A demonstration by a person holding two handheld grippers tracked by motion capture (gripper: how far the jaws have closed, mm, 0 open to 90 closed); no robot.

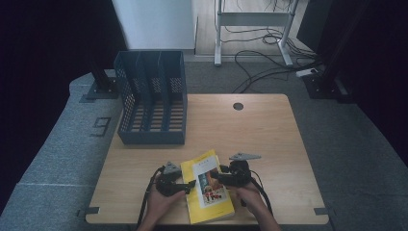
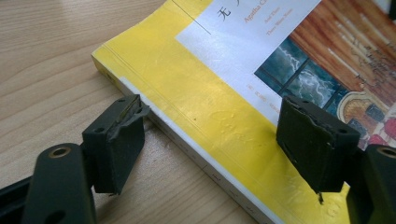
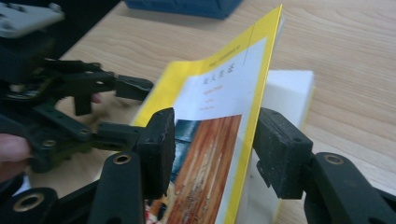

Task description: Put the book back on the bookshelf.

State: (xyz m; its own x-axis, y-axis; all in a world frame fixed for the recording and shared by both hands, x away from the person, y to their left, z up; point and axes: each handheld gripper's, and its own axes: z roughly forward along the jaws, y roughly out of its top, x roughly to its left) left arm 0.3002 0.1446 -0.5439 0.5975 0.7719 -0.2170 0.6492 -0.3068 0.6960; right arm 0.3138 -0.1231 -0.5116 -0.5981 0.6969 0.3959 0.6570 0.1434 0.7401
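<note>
We are working at the near edge of the desk (image 1: 269, 130), our left claw (image 2: 224, 140) gaping astride the yellow paperback's (image 1: 210, 192) spine while our right claw (image 3: 215, 149) brackets, unclamped, its thin, floppy front cover, so grip lightly near the edge.

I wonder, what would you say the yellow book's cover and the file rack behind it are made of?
The book's cover looks like thin glossy card: it bends where it is lifted off the pages and shows small dents and sheen in the left gripper view. The file rack seems moulded dark blue-grey plastic, matt, with perforated walls and a slatted base; coated metal can't be ruled out.
</note>
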